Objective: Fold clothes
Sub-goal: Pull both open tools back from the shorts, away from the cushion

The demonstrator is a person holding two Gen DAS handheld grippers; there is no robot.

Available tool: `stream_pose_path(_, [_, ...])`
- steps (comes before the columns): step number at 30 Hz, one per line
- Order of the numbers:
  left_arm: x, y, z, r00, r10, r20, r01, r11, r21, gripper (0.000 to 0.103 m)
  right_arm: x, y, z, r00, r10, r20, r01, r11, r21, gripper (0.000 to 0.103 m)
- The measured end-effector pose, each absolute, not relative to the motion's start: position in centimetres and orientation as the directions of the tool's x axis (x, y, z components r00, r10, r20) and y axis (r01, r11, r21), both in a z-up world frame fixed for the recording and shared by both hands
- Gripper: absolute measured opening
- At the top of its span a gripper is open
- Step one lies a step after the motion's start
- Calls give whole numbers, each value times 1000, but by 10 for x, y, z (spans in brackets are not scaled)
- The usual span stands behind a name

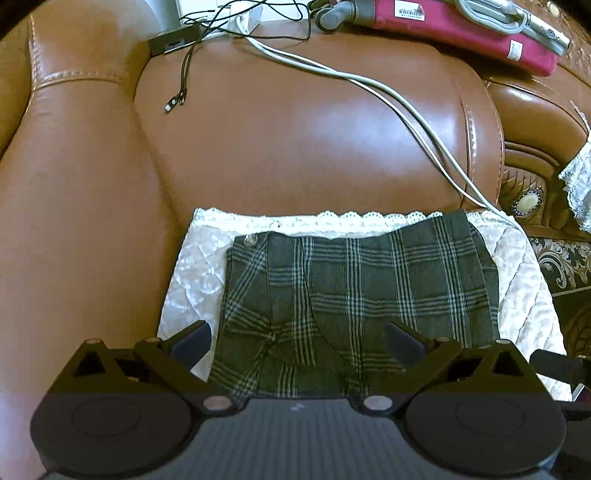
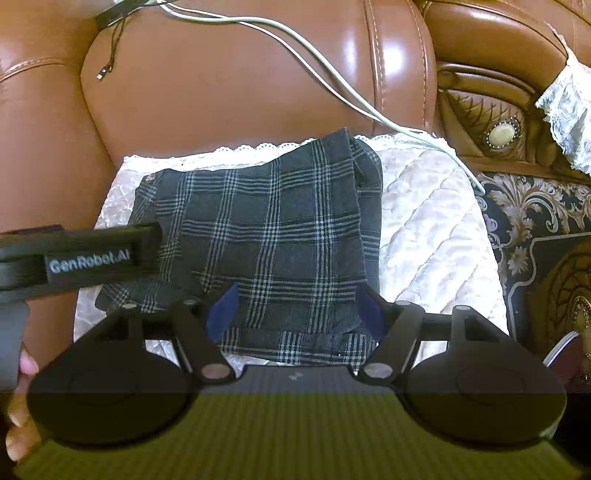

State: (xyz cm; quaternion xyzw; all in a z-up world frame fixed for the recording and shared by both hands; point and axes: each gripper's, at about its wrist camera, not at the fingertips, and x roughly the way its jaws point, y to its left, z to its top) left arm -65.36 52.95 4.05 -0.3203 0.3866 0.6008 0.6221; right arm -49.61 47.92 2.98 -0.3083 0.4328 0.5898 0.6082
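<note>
Brown leather sofa fills most of both views, glossy, stitched seams, backrest in the upper half of the frame. A white quilted pad with a lace edge covers the seat in the lower half. Carved armrest with a round pale stud at the right edge; a dark patterned rug at lower right of the right wrist view.

Readable writing: "GenRobot.AI" on the black body of the left gripper, which enters from the left edge of the right wrist view. Barcode sticker on a red case at top right; its text is too small to read.

The plaid shorts, dark grey with a light check, lie folded on the pad at centre, a button at the upper left corner.

Two white cables run diagonally from top centre across the backrest to the pad's right edge. Thin black cables hang at upper left, beside a black box.

Left gripper: jaws wide apart, nothing between them, over the shorts' near left part. Right gripper: blue-padded fingers spread wide, empty, over the shorts' near edge. Contact with the cloth can't be told.
</note>
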Motion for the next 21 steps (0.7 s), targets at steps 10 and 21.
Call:
stream_pose_path(10, [-653, 511, 34, -45, 502, -864, -995, 58, 85, 102, -499, 463, 25, -73, 457, -887, -986, 102, 134, 78])
stream_pose_path(21, [-650, 496, 33, -52, 511, -858, -995, 49, 90, 102, -501, 448, 22, -77, 466, -882, -986, 94, 136, 78])
